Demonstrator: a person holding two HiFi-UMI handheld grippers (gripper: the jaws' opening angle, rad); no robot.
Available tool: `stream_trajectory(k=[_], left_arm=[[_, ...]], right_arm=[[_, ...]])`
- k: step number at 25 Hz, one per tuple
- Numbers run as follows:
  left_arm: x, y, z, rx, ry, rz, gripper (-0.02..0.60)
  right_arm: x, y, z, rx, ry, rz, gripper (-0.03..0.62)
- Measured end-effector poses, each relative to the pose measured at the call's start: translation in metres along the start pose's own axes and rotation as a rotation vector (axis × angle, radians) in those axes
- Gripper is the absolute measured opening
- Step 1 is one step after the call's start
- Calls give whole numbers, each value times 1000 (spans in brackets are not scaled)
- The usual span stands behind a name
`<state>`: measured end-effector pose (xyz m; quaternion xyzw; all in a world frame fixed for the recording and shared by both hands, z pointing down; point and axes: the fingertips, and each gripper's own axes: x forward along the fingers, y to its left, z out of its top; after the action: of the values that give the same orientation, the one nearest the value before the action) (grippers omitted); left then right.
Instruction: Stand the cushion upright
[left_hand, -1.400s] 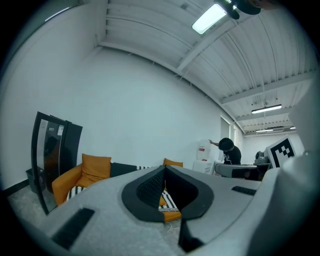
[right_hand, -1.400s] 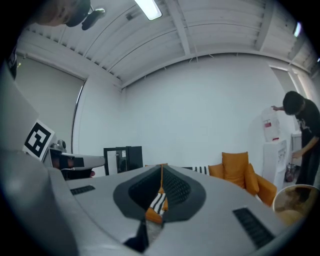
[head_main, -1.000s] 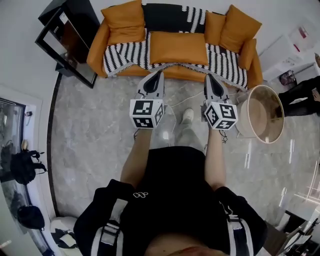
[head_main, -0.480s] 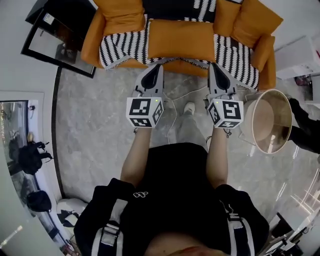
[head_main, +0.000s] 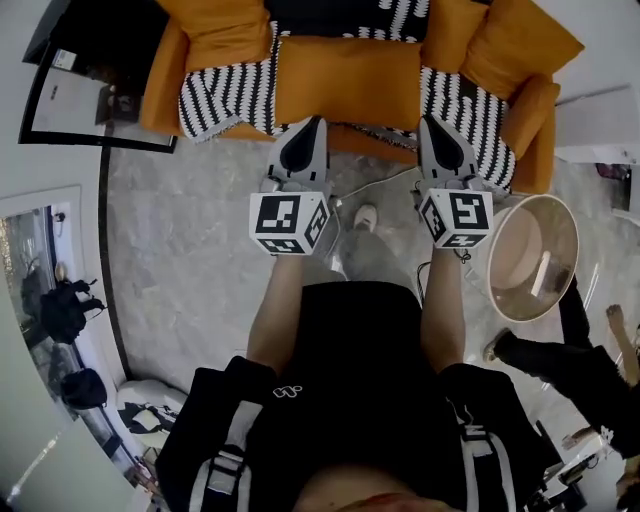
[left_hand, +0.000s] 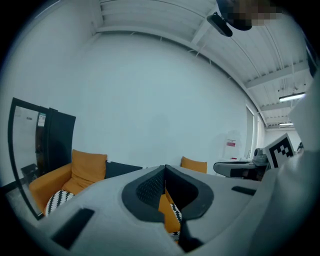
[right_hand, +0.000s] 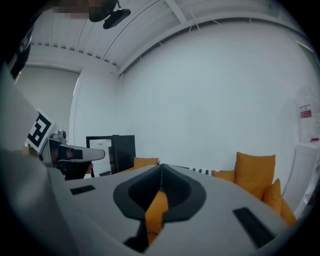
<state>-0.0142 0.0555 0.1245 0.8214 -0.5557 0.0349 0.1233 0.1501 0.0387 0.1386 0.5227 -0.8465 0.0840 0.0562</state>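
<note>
Off the left end of the sofa (head_main: 160, 85) stands a black framed panel (head_main: 85, 85), clear of the work. The left gripper (head_main: 316, 124) is clenched on nothing: its own view shows the pads meeting, with only a sliver of orange upholstery visible beyond them. Its tip sits at the sofa's front edge, just short of the cushion (head_main: 347, 80). The cushion lies flat on the middle of the seat, over the striped throw (head_main: 225, 95), with its near edge along the sofa's front edge. The right gripper (head_main: 430, 122) is likewise closed and empty, level with its partner, near the cushion's right front corner. A round side table (head_main: 515, 240) stands off the sofa's right front corner.

We judge the step in hand to be the approach; no grasp is made yet. To do it well, we would open both pairs of jaws before reaching the cushion and take its near edge at two points well apart. We would then swing that edge up and back so the cushion leans on the backrest between the back cushions (head_main: 225, 30). Cover and filling should be gripped together, since a pinch of cover alone will likely slip. The throw must stay out of the grip.

Not verifiable: the backrest is cut off at the top of the head view. Whether either tip touches the cushion cannot be told. The gripper views show little of the seat.
</note>
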Motion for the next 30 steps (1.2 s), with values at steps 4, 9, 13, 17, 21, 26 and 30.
stream_trajectory(k=[4, 9, 13, 17, 21, 26, 30], left_arm=[[6, 15, -8, -24, 33, 32, 9], [5, 48, -17, -48, 70, 51, 9], [15, 64, -24, -65, 93, 25, 9], [30, 75, -39, -60, 136, -5, 9], [42, 92, -66, -61, 198, -21, 9], [56, 95, -97, -100, 243, -41, 9], [67, 91, -118, -96, 271, -66, 9]], right_arm=[[17, 1, -8, 10, 34, 28, 12], [41, 20, -15, 26, 63, 38, 12], [57, 31, -23, 36, 77, 32, 12], [70, 37, -47, 68, 115, 24, 12], [86, 43, -74, 93, 160, 18, 12], [96, 37, -112, 114, 208, 5, 12], [96, 21, -142, 137, 239, -21, 12]])
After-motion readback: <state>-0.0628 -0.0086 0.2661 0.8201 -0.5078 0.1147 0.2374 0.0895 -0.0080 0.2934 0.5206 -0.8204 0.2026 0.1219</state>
